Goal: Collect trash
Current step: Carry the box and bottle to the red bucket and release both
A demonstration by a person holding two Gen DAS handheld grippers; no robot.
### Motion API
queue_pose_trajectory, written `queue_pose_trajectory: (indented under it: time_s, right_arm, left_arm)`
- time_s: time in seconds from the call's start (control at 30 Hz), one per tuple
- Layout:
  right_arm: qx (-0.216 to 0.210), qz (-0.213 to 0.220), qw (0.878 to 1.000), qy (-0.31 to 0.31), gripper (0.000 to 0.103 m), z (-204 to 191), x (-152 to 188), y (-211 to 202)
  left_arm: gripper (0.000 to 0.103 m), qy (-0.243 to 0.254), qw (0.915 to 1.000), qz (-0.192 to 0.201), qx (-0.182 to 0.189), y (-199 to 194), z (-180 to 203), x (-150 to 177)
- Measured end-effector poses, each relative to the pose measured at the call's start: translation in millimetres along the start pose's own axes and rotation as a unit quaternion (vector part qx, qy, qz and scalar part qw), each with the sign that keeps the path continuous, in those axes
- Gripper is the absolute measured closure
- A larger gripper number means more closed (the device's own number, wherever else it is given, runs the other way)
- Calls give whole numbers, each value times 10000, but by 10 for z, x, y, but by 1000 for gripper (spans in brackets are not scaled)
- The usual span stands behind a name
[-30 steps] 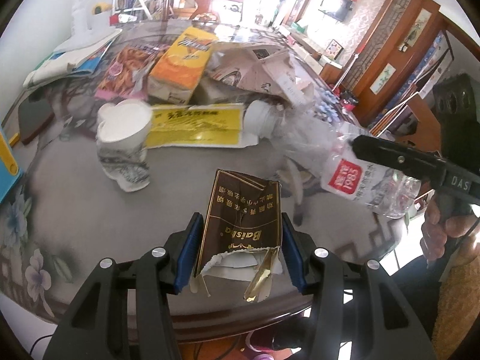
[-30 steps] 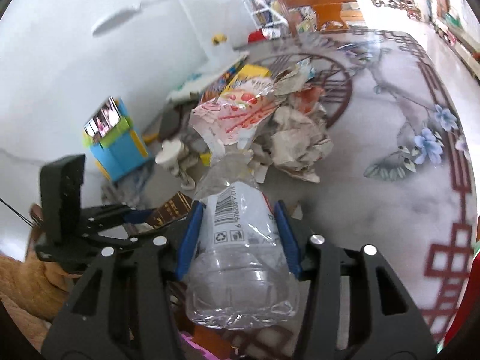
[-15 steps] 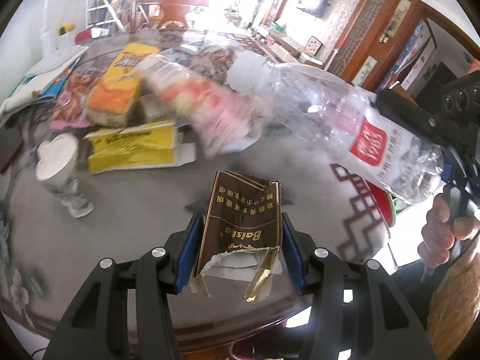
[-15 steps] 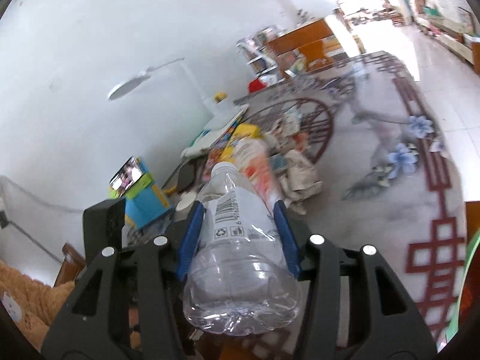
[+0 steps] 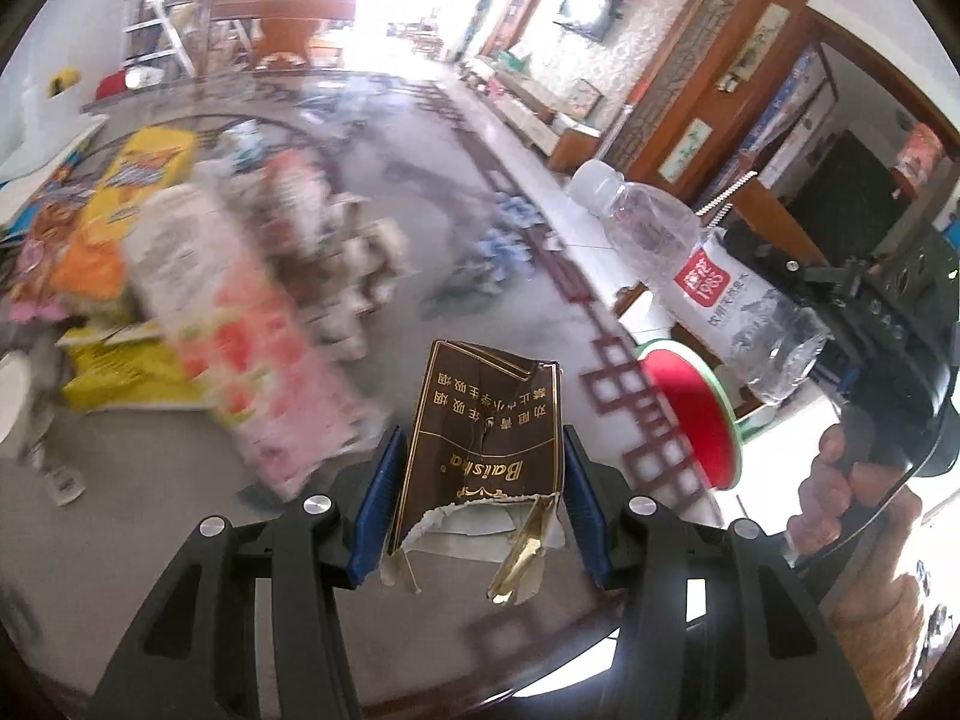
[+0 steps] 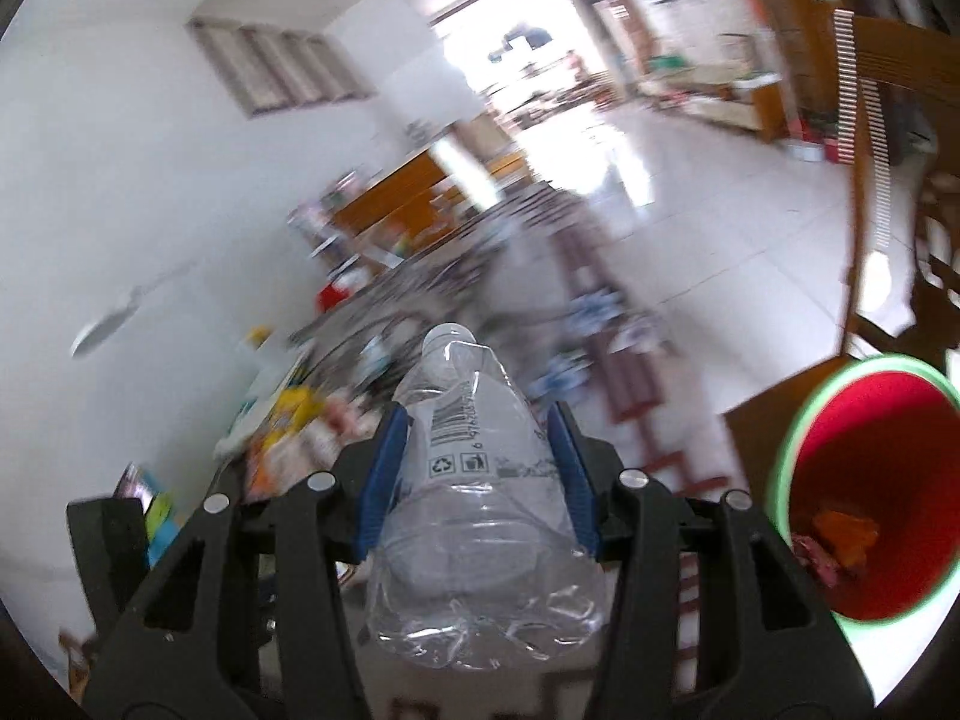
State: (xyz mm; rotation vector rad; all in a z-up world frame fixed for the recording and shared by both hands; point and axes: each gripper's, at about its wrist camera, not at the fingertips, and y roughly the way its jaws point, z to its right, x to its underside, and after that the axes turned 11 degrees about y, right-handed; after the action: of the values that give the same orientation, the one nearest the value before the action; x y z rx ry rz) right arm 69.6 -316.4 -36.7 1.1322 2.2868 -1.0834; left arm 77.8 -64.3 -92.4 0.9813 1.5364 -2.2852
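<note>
My left gripper point(image 5: 479, 498) is shut on a torn brown cigarette pack point(image 5: 483, 450) with gold lettering, held above the table's near edge. My right gripper point(image 6: 478, 474) is shut on a clear, crumpled plastic bottle point(image 6: 480, 516); in the left wrist view the same bottle point(image 5: 690, 276) hangs at the right with its red label showing. A red bin with a green rim point(image 6: 864, 492) stands low at the right of the right wrist view, with some scraps in its bottom. The bin point(image 5: 696, 420) also shows beyond the table's right edge.
A heap of wrappers and cartons point(image 5: 180, 276) covers the left of the grey patterned table point(image 5: 456, 252). A hand point(image 5: 840, 498) grips the right tool's handle. Wooden cabinets point(image 5: 708, 108) line the far right wall. A wooden chair point(image 6: 882, 168) stands behind the bin.
Both grippers have swung to the right, away from the trash heap, each keeping its load. The bottle has lifted off the table, and the red bin has come into both views.
</note>
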Motion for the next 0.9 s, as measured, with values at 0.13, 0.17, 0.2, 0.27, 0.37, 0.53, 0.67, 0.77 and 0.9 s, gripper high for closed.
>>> queue_pose_trajectory:
  time_s: [0.13,0.17,0.2,0.27,0.37,0.53,0.67,0.77,0.9]
  right_arm:
    - [535,381,9972,350,55,239,-118,-116]
    - [650,480,9954,506,55,335,-157,-157]
    - [725,558,9937,643,55,418,-181,-192]
    - [887,749,9880,1019,55,624,-238,-292]
    - [1187,1042,9751,1554,56,911,-296,-437]
    - [1501,1594,9471,2346,56,1348,-276,-754]
    - [1680,1868,9269,2787,56,1597,-234,-941]
    - [1768,1982,9169,2978,55,1711,-216,-1027]
    - [1948,2130,8997,3273,46,1847,-184,-1111]
  left_arm:
    - [55,167,9994,-31,296,225,257,-184]
    - [55,214,9989,-41,426,311,356,-257]
    - [55,249,9984,-47,503,348,407,-300]
    - [55,362,9972,-55,658,475,581,-415]
    - [55,588,9947,-111,831,700,857,-581]
    - [55,771,9901,-355,1117,1145,1287,-816]
    - [55,928,9862,-589,1234,1475,1582,-895]
    - [54,1100,9816,-708,1390,1657,1824,-932]
    - [31,1173,9772,-845,1558,1864,2023,-986]
